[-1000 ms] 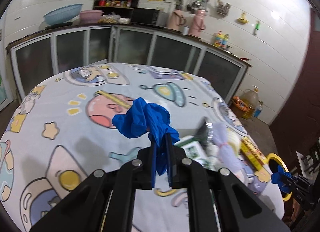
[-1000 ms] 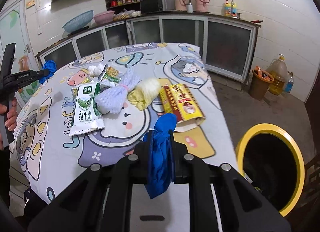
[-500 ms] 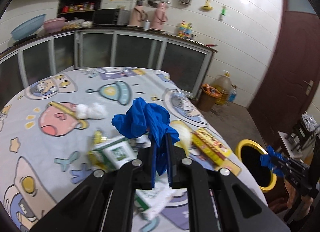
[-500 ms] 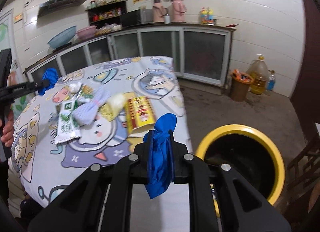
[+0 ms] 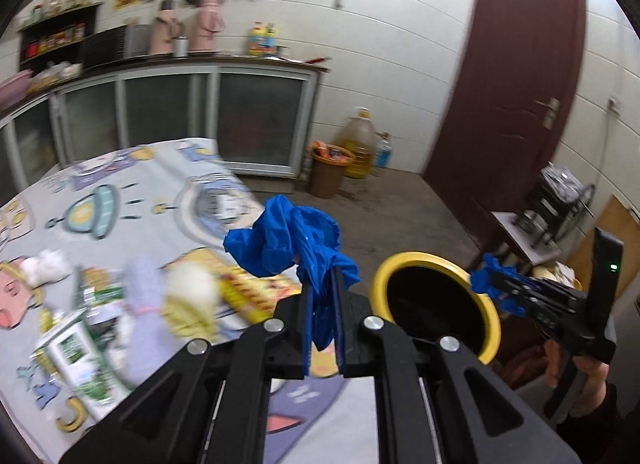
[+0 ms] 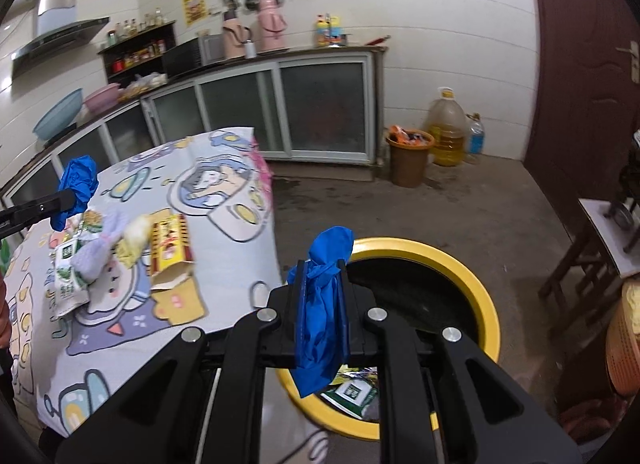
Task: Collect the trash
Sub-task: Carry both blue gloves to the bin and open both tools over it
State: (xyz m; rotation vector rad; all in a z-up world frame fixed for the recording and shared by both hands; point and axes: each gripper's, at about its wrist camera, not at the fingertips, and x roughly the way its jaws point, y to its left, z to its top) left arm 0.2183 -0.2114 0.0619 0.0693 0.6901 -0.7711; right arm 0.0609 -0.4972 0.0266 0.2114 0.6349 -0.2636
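Note:
My left gripper [image 5: 322,284] is shut on a crumpled blue plastic piece [image 5: 288,240] above the table's cartoon-print cloth [image 5: 120,200]. A yellow-rimmed bin [image 5: 490,328] stands on the floor just right of it. My right gripper [image 6: 322,268] is shut on a second blue plastic piece [image 6: 320,304], hanging over the near-left rim of the bin [image 6: 476,288]. On the table lie a red-and-yellow box [image 6: 170,242], a lilac net bag [image 6: 98,252], a milk carton [image 6: 66,276] and a white tissue wad [image 5: 44,266]. A green-and-white packet [image 6: 352,392] lies inside the bin.
A brown bucket [image 6: 410,156] and an oil jug [image 6: 446,132] stand by the cabinets [image 6: 320,108]. A dark red door [image 5: 520,64] is at the right. A small wooden table [image 6: 600,224] stands right of the bin. Bare concrete floor lies between bin and cabinets.
Both views have swung right, from the table toward the yellow bin, which now looks closer. Each gripper still holds its blue piece.

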